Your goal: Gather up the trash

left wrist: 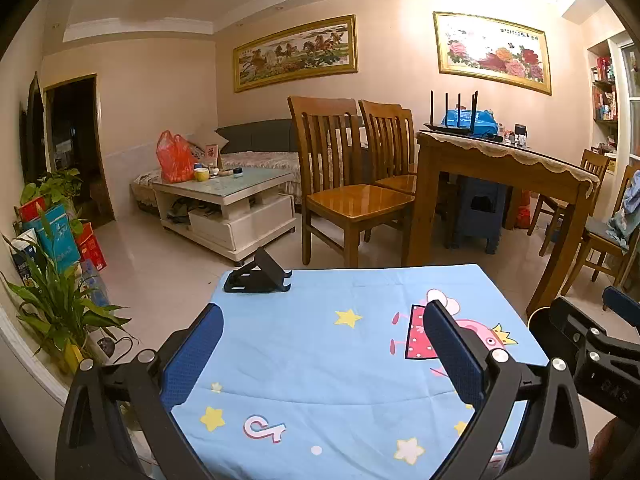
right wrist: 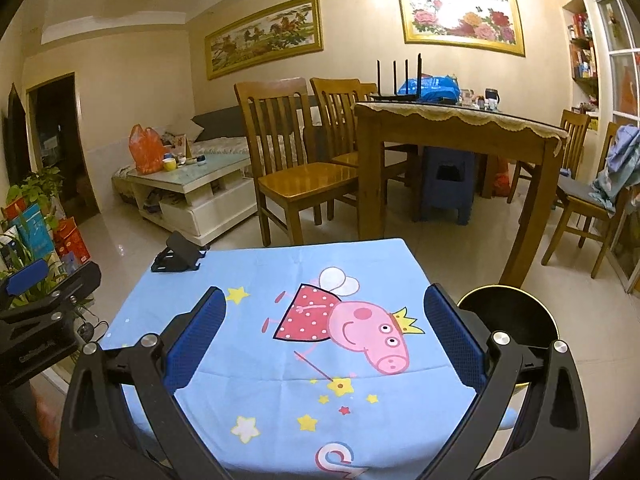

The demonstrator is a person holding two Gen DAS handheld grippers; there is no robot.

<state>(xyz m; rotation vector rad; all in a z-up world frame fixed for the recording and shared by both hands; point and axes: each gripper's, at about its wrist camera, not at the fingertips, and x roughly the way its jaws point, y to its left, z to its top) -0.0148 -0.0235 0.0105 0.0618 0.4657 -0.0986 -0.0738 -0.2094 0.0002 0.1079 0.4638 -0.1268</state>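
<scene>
My left gripper (left wrist: 322, 356) is open and empty above a small table covered by a light blue cartoon cloth (left wrist: 320, 360). My right gripper (right wrist: 325, 340) is open and empty above the same cloth (right wrist: 280, 272). A black round bin (right wrist: 508, 320) with a gold rim stands on the floor at the table's right edge, just beyond my right finger. No trash shows on the cloth. The right gripper also shows at the right edge of the left wrist view (left wrist: 592, 340). The left gripper shows at the left edge of the right wrist view (right wrist: 44, 292).
A black phone stand (left wrist: 256, 274) sits at the cloth's far left corner. Wooden chairs (left wrist: 344, 184) and a dining table (left wrist: 496, 168) stand beyond. A white coffee table (left wrist: 228, 204) holds an orange bag (left wrist: 174, 158). Potted plants (left wrist: 56, 304) line the left wall.
</scene>
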